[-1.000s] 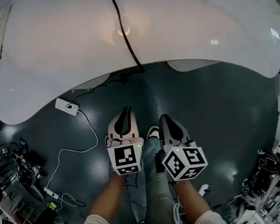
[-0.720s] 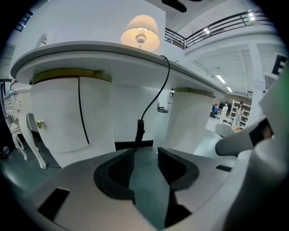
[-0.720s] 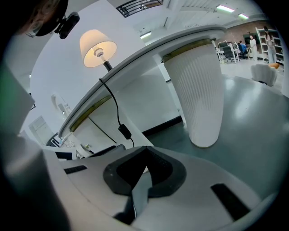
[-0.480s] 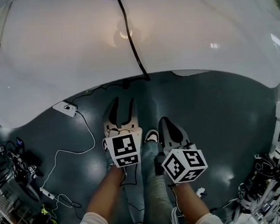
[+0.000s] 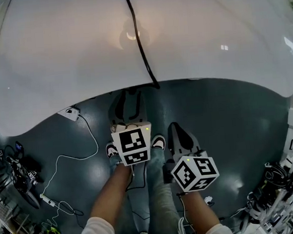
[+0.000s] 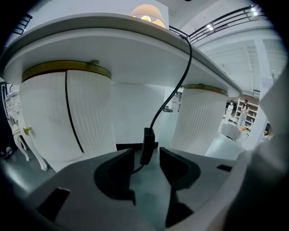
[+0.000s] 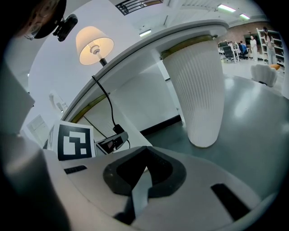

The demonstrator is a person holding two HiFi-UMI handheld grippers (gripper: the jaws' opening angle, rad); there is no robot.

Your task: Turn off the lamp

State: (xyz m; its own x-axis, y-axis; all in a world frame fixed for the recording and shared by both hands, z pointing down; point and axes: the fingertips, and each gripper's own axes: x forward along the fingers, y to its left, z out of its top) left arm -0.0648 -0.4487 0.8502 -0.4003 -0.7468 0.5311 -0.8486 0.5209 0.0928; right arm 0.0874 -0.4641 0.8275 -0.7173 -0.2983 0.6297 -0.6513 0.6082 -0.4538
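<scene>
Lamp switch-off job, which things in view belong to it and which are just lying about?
Job: lit cream-shaded table lamp; black in-line cord switch; left gripper, jaws just opened, switch between them.
Lying about: white power adapter on the floor; thin white cable.

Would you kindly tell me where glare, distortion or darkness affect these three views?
Head view: a warm glare spot sits on the white tabletop, the floor dim. Left gripper view: fisheye bows the table rim, corners black. Right gripper view: the lit lampshade is brightest, corners vignetted.
</scene>
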